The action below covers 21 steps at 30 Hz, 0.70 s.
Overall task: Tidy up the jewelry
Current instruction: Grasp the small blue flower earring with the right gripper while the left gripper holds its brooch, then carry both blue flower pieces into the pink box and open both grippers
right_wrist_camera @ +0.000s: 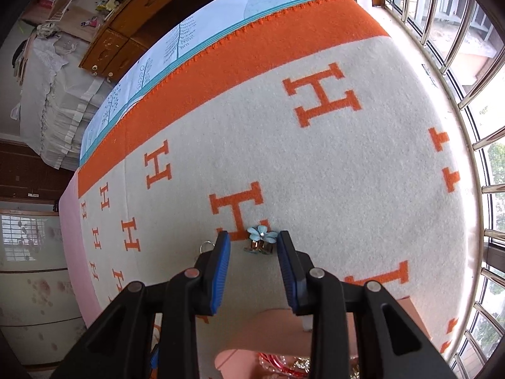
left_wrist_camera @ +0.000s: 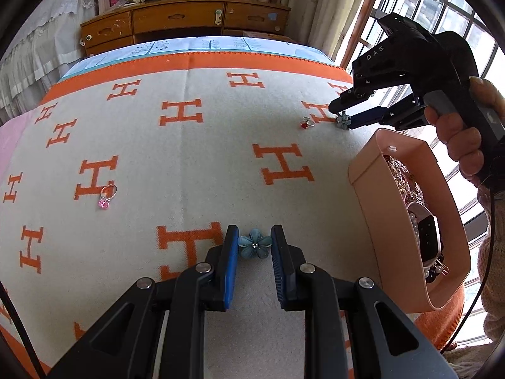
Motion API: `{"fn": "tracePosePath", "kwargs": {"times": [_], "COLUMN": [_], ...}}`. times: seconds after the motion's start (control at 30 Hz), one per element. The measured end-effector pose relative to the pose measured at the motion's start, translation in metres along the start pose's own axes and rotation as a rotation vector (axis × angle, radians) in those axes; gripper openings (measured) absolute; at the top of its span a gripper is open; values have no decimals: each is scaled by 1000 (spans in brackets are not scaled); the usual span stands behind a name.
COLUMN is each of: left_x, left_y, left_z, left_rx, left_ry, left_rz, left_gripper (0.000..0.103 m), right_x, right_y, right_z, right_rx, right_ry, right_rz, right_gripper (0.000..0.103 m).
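My left hand-held gripper (left_wrist_camera: 254, 240) and right hand-held gripper (right_wrist_camera: 254, 240) each straddle a blue flower clip (left_wrist_camera: 255, 246), narrow, unclamped; I should centre petals before squeezing.

Both tongs (left_wrist_camera: 254, 237) are black with ribbed blue pads and silver rivets, the right tongs (left_wrist_camera: 342, 117) marked "DAS", beside a knitted pinkish sleeve (left_wrist_camera: 495, 252).

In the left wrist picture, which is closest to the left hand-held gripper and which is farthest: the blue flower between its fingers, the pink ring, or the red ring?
From the left hand-held gripper:
1. Blue flower, right between its fingers.
2. Pink ring, off to the left on the blanket.
3. Red ring, far ahead on the right, near the other gripper.
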<state>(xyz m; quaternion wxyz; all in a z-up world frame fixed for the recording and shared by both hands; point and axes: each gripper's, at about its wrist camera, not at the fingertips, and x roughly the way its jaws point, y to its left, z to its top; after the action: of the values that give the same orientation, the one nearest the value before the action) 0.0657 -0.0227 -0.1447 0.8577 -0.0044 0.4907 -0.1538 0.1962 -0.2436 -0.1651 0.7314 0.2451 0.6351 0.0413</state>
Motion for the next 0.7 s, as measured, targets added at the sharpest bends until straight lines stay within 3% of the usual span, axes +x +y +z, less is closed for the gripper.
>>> {"fn": "tracePosePath", "kwargs": {"times": [0.13,0.23,0.33,0.43,0.7], "left_x": [-1,-3,-9,-17,-45], "left_y": [2,4,4,-1,-38], "left_z": [0,2,6,11,28], "left_rx": [-7,-17,-22,-19,44], "left_ry": [-2,0,-7,-20,-57], "left_rz": [-8,-17,-25,-35,-90], "left_gripper": [18,18,18,18,18], "right_x": [0,1,-1,-14,-100], "right_y": [9,13,13,13,-2], "right_z": [-5,-8,-12,-19,-80], "right_rx": [-62,-100,-117,-119,-214], "right_ry": [-28,-51,-62,-77,-241], "right_rz": [-58,-97,-81,1,95], "right_gripper": [31,22,22,22,22]}}
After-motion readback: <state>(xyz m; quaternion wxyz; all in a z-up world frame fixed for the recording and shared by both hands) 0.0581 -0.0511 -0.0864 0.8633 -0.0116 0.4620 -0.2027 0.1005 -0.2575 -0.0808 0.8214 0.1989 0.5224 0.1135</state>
